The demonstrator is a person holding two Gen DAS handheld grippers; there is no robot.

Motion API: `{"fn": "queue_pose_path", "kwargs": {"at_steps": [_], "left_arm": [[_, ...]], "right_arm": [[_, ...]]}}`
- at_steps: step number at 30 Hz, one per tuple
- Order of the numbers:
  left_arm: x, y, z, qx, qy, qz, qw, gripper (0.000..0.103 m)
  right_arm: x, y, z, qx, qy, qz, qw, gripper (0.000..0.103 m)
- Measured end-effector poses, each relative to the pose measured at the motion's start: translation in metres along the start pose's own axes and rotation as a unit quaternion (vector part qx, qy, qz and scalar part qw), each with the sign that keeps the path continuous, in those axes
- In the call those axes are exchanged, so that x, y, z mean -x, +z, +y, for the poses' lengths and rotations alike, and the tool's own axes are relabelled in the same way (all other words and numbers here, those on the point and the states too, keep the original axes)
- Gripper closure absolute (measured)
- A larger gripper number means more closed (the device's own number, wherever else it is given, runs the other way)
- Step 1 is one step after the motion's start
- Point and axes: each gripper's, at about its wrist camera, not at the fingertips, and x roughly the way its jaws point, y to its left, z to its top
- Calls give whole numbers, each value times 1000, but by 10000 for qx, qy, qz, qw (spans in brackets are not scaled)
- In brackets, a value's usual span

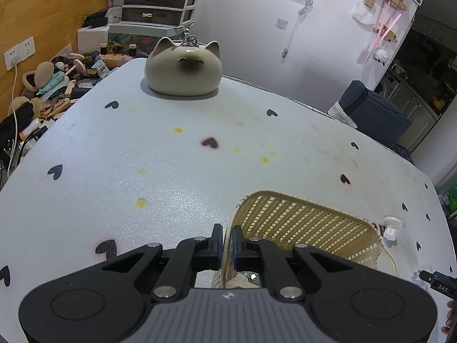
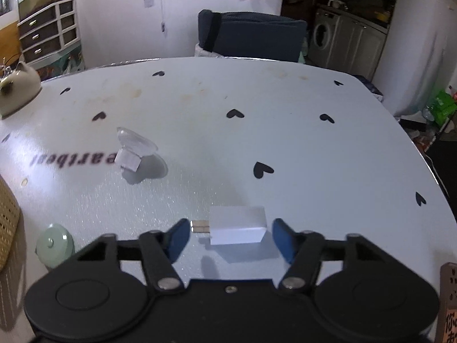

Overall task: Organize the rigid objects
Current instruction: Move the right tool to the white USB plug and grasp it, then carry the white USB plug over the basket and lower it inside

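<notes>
My left gripper (image 1: 227, 237) is shut on the near rim of a woven tan basket (image 1: 300, 217), the wall pinched between its blue pads. In the right wrist view a clear rectangular block (image 2: 238, 228) with a small metal piece (image 2: 200, 226) at its left end lies on the table. My right gripper (image 2: 231, 234) is open around it, one pad on each side. Small gaps show between the pads and the block. A clear suction cup with a white knob (image 2: 134, 148) lies further back on the left, also seen beside the basket as the suction cup (image 1: 392, 227).
A cat-shaped ceramic pot (image 1: 182, 68) stands at the table's far edge. A pale green lidded jar (image 2: 54, 248) sits near the basket's corner (image 2: 7, 223). The white table (image 2: 257, 143) has black hearts printed on it. A dark chair (image 2: 251, 37) stands behind it, and clutter (image 1: 51, 85) lies beyond the left edge.
</notes>
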Motion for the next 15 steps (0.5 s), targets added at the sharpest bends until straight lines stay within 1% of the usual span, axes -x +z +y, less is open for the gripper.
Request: {"fn": "queue_pose_path", "kwargs": {"at_steps": [4,7,8,10,15], "left_arm": [[0,0,0,-5,4,1,10000,96],[0,0,0,-2,-2,-1,10000,96],[0,0,0,-3,-2,0,10000,96],[0,0,0,2,-6,-1,10000,96],[1,-1,1,9,-11,-6,10000,96]], "right_arm": [[-4,0,1,217,26,74,9997,44],[-8,2,0,268,70,95,9996,44],[-9,3,-1,271,84,107,9995,45],[-12,5,-2,273,113,199,9994,54],[-13,7,-5,161,147,285,9994,55]]}}
